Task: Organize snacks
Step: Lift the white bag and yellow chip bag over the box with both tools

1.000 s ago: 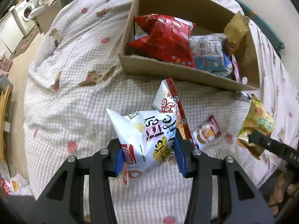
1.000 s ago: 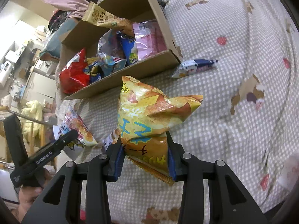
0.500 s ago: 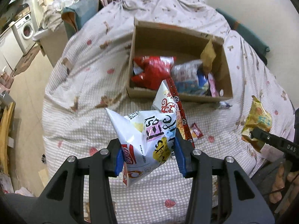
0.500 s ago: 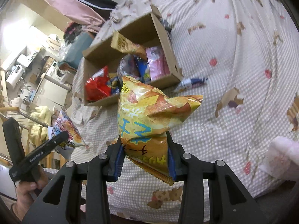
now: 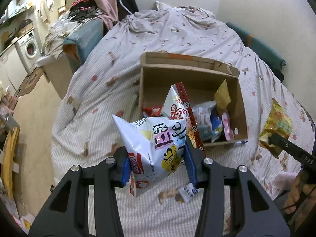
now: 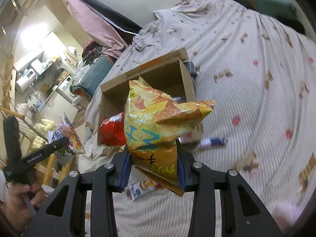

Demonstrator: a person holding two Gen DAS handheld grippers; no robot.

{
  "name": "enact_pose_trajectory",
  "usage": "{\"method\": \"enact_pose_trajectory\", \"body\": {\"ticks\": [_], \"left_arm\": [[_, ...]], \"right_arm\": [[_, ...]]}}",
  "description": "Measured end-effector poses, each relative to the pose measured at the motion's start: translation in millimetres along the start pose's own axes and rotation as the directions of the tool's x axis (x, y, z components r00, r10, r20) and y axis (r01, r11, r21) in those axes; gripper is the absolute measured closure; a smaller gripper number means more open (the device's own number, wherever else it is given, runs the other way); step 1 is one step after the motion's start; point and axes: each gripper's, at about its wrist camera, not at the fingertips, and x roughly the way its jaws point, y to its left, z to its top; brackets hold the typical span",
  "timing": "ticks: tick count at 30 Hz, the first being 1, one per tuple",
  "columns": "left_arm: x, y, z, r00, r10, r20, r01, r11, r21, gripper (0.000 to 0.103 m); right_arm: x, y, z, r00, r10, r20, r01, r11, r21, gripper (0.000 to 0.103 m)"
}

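My left gripper point(image 5: 157, 165) is shut on a white chip bag point(image 5: 156, 140) and holds it high above the bed. My right gripper point(image 6: 153, 166) is shut on a yellow-orange chip bag point(image 6: 156, 122), also held high. The open cardboard box point(image 5: 189, 73) sits on the bed ahead and holds a red bag point(image 6: 111, 130), a blue-white bag point(image 5: 205, 118), a tan packet point(image 5: 222, 96) and a pink packet point(image 5: 227, 127). The yellow bag also shows in the left wrist view point(image 5: 276, 124). The white bag also shows in the right wrist view point(image 6: 67, 134).
A small snack bar point(image 6: 211, 141) lies on the checked bedspread point(image 5: 98, 90) by the box's near right corner. Another small packet point(image 6: 142, 189) lies on the bed below my grippers. A washing machine point(image 5: 29, 47) and cluttered floor are to the left.
Both grippers have risen and pulled back from the box with their bags still held. The box now looks smaller and farther away.
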Motion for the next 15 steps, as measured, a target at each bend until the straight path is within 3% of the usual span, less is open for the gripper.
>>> {"method": "enact_pose_trajectory", "body": {"ticks": [12,15], "left_arm": [[45,-37,46,0.999,0.015,0.045,-0.02,0.992,0.123,0.062],[62,-36,57,0.998,0.023,0.054,-0.029,0.993,0.111,0.062]], "right_arm": [[66,14,42,0.995,-0.087,-0.039,0.084,0.994,-0.071,0.063],[85,15,50,0.991,-0.123,-0.051,0.118,0.989,-0.084,0.063]]}}
